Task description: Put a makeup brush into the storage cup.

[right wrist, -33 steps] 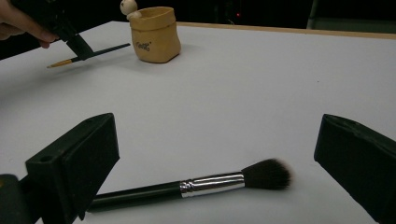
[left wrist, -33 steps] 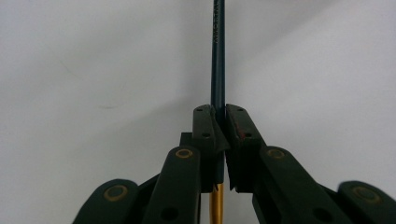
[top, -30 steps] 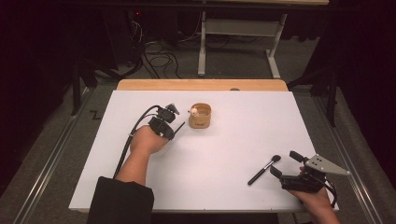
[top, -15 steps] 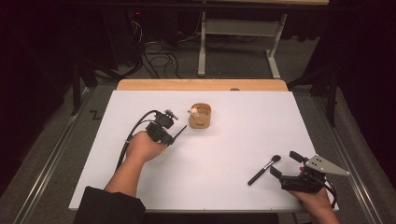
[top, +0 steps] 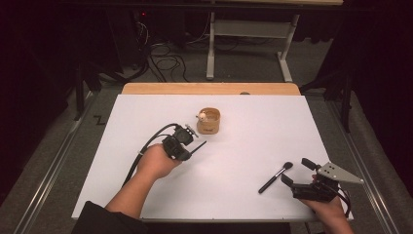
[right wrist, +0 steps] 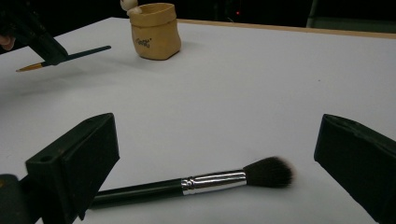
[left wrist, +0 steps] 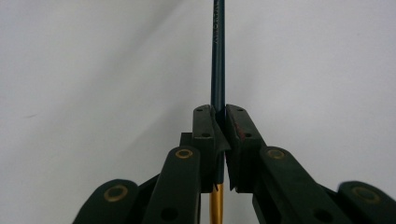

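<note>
- Pencil-thin dark stick (left wrist: 217,56), teal along its length with a gold end, is what we hold in our left gripper (top: 181,145); it is clear of the table, short of the little tan pot (top: 209,121).
- Nearest to us in the left gripper view, the jaws are pressed together on the stick partway along it: the gold end pokes back toward the hand and the long teal part runs straight out ahead between the tips. We judge that this grip keeps most of the length free for slipping it into the pot.
- From the right gripper view, the stick (right wrist: 70,56) points roughly toward the pot (right wrist: 154,30), tilted only a little from level.
- Our right gripper (top: 298,172) rests at the near right corner of the white table (top: 253,146), its jaws spread wide and holding nothing.
- A makeup brush (right wrist: 196,182) lies flat on the table between those open jaws, bristles to the right in that view. We judge the gripper sits there ready to close on it.
- Farther off, the pot stands upright near the middle of the table, with a small pale figure (top: 200,115) at its rim.
</note>
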{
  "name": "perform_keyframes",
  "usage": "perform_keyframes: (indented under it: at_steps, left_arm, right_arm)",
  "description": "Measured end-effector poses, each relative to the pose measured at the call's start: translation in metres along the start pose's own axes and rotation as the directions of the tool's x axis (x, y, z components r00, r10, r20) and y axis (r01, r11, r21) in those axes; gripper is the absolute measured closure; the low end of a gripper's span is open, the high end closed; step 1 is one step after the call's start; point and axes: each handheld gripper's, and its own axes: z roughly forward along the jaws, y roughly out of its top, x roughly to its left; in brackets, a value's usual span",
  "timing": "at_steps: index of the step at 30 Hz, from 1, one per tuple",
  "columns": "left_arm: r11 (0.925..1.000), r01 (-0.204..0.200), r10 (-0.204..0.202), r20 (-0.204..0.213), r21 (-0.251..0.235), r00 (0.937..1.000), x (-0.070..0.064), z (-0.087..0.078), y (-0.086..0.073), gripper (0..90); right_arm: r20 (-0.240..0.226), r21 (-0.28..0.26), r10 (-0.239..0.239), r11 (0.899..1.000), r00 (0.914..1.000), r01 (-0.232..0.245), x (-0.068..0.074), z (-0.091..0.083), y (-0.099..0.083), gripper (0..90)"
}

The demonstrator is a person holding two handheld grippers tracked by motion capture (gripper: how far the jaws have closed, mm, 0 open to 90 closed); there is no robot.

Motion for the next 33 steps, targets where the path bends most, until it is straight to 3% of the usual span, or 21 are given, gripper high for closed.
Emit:
perform_keyframes:
  at_steps: [8,11,19,27,33]
  left_arm:
    - [0.9955,-0.093,0.092,0.048,0.022,0.9946,-0.027,-0.006,-0.009,83.3]
    - [0.9895,-0.138,0.135,0.056,0.043,0.9893,-0.037,-0.006,-0.014,83.3]
    - [0.9734,-0.213,0.206,0.090,0.084,0.9744,-0.054,-0.009,-0.024,83.3]
    - [0.9598,-0.259,0.246,0.115,0.109,0.9624,-0.062,-0.010,-0.031,83.3]
    - [0.9554,-0.271,0.255,0.136,0.117,0.9574,-0.066,-0.014,-0.033,83.3]
  right_arm:
    - [-0.002,0.003,-0.010,1.000,0.9999,0.010,0.001,0.001,0.000,0.5]
    - [-0.005,0.008,-0.014,1.000,0.9999,0.014,0.002,0.001,0.000,0.6]
    - [-0.018,0.037,-0.071,0.997,0.9973,0.071,0.009,0.005,0.000,4.2]
    - [-0.048,0.053,-0.102,0.993,0.9936,0.104,0.016,0.010,0.001,6.6]
    - [-0.082,0.068,-0.143,0.987,0.9863,0.149,0.025,0.017,0.006,12.3]
